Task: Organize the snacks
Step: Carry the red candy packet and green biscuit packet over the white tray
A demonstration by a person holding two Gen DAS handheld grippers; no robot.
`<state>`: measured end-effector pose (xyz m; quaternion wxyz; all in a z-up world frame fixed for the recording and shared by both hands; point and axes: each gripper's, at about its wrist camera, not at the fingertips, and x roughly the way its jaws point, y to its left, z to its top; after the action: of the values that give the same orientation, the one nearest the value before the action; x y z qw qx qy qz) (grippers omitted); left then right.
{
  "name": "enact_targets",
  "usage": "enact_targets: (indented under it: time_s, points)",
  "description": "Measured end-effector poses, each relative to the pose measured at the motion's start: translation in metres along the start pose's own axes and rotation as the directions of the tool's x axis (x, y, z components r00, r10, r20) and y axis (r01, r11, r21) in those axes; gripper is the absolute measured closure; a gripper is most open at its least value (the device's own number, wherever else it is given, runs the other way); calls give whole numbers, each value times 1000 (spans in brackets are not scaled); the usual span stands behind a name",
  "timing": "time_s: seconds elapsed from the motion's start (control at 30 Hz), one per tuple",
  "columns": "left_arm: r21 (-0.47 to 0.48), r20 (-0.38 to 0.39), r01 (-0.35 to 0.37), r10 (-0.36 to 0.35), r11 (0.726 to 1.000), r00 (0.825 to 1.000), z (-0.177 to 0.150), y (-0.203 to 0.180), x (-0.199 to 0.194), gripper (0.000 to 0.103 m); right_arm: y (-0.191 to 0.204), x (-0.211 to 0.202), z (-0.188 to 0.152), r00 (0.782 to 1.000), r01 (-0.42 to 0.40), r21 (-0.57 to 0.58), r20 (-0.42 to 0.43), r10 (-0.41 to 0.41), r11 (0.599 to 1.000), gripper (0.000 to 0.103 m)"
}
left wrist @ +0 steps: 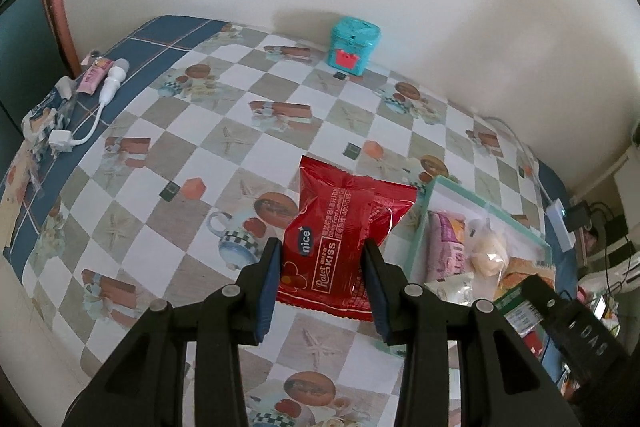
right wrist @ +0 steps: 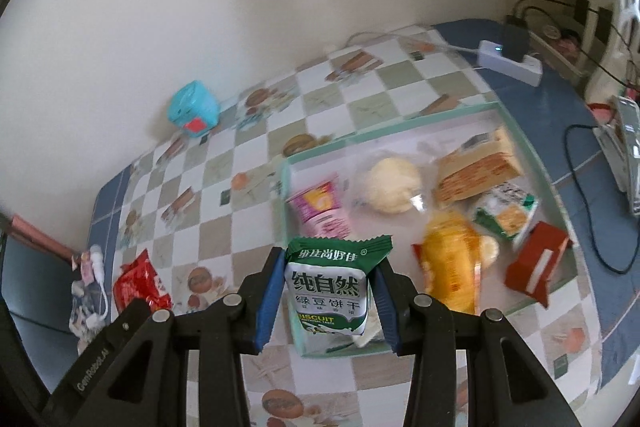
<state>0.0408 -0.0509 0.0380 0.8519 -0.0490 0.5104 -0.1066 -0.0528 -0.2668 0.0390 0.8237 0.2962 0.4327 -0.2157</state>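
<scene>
- Two grippers in view, one snack each.
- Left gripper (left wrist: 323,263): closed onto a red snack packet (left wrist: 344,239), pads pressing its two sides; packet hangs above the checked surface (left wrist: 224,131), just left of the tray.
- Right gripper (right wrist: 327,287): clamped on a green-and-white biscuit packet (right wrist: 330,287), held upright over the near-left corner of the tray.
- One shallow tray (right wrist: 560,195) with pale green rim, resting on the surface.
- Tray contents, right wrist view, six counted: one pink packet (right wrist: 320,207), one pale round bun in clear wrap (right wrist: 390,185), one orange box (right wrist: 476,167), one small green-and-white packet (right wrist: 506,213), one yellow bag (right wrist: 452,267) (blurred), one red box (right wrist: 536,263).
- One turquoise tin (left wrist: 354,45) by the wall.
- One white power strip (right wrist: 512,61) with a black plug at the far right edge.
</scene>
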Motion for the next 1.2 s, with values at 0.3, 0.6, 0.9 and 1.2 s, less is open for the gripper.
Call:
enact_targets:
  time_s: [0.3, 0.6, 0.9, 1.2]
  points:
    - [92, 5, 39, -40, 995, 999, -10, -36, -2, 62, -49, -20, 14, 998, 28, 119, 57, -35, 993, 58]
    - [231, -9, 76, -76, 970, 997, -24, -86, 1, 62, -98, -23, 19, 995, 74, 241, 50, -89, 968, 58]
    - [338, -35, 103, -97, 936, 995, -40, -124, 9, 62, -118, -20, 20, 985, 153, 268, 31, -168, 951, 58]
    - [382, -80, 115, -91, 917, 993, -51, -145, 30, 62, -123, 0, 19, 981, 191, 250, -27, -191, 949, 58]
